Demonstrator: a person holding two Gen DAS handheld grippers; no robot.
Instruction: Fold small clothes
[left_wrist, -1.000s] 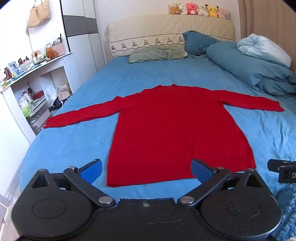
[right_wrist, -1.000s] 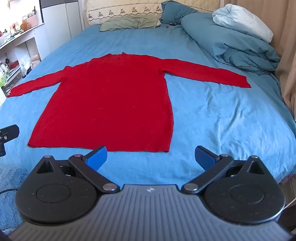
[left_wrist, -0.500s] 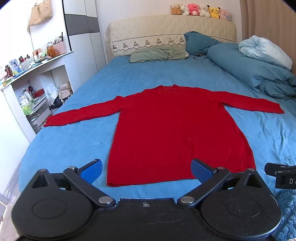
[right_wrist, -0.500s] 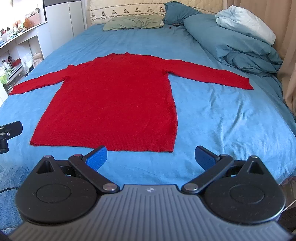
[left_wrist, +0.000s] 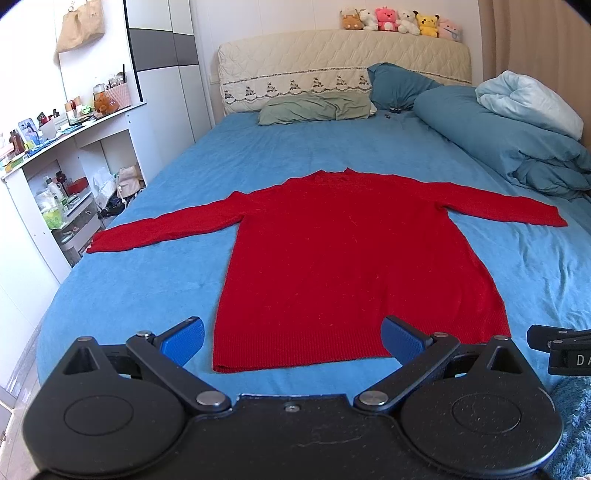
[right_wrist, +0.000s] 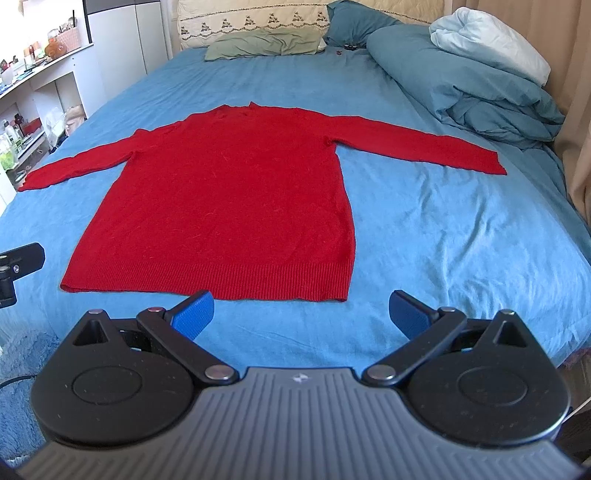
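**Red sweater spread flat, both grippers open at the foot edge**

Laid out flat on the blue bed (left_wrist: 147, 295): a red sweater (left_wrist: 351, 266), hem toward the foot edge, collar toward the headboard (left_wrist: 343, 59), both sleeves stretched out sideways. One cuff reaching close to the bed's left edge, beside the white shelving (left_wrist: 55, 177); the other cuff ending near the rolled blue duvet (left_wrist: 517, 147) along the right edge. Unfolded throughout, no crease or overlap visible in the body.

Left gripper (left_wrist: 291, 338) held over the foot edge, jaws spread wide, blue pads (left_wrist: 183, 339) apart and holding nothing, the hem seen between them. Hard to tell whether hovering just above the cloth or a little short of it.

Right gripper (right_wrist: 301, 312) likewise spread wide and empty, pads (right_wrist: 194, 314) apart, positioned at the foot edge toward the hem's right corner, bare sheet showing between the fingers.

Seen from the right wrist view, the sweater (right_wrist: 229, 199) lying nearer the left half of the bed (right_wrist: 443, 240).

At the head end: a green pillow (left_wrist: 317, 107) against the headboard, a dark blue pillow (left_wrist: 399, 85) beside it, a row of plush toys (left_wrist: 399, 20) on top. A pale blue blanket (left_wrist: 528, 99) resting on the duvet.
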